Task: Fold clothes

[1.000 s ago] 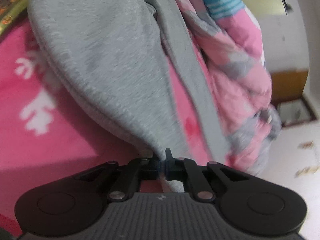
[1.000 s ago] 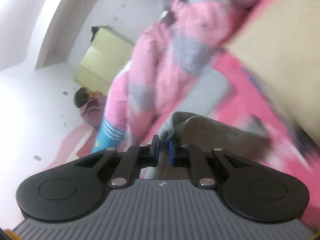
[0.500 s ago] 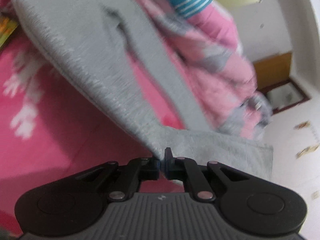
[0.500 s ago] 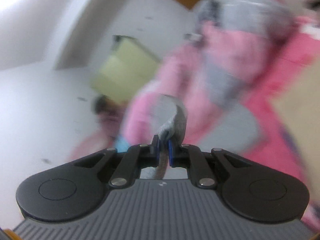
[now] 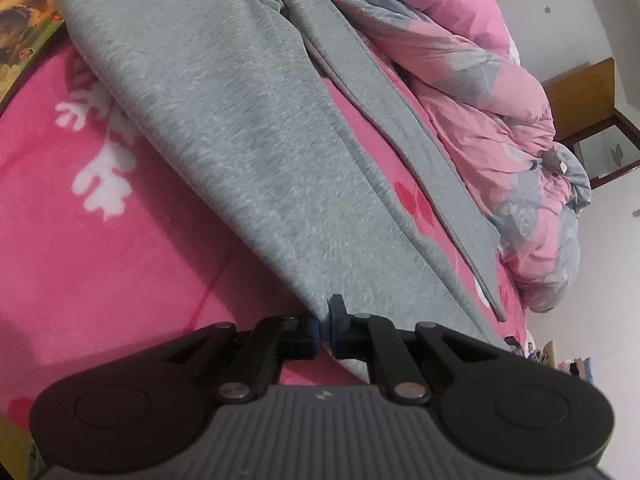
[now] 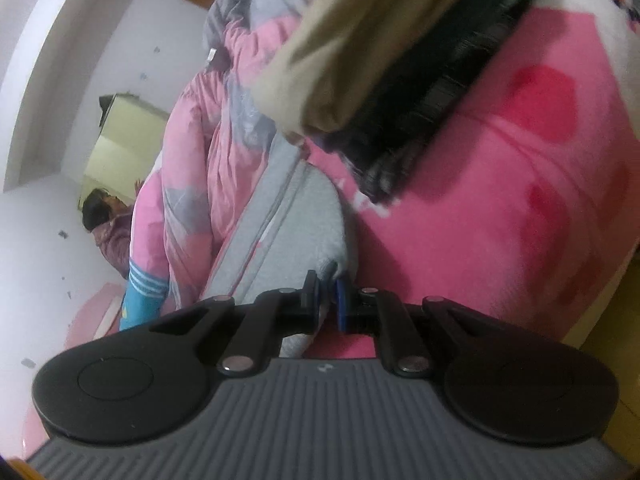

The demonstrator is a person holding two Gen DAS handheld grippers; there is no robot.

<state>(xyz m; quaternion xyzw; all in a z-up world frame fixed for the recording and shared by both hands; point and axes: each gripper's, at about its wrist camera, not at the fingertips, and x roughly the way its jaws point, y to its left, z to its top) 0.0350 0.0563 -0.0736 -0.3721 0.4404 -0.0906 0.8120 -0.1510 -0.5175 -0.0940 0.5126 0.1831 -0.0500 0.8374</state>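
Grey garment (image 5: 248, 128) — now flatter on blanket (image 5: 100, 264), both jaws still clamped on it

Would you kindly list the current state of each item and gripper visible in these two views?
Grey garment: spread on the pink blanket, one edge pinched at each gripper.
Left gripper: shut on the garment's edge.
Right gripper: shut on the garment's edge.
Pink-and-grey quilt: bunched up beside the garment.
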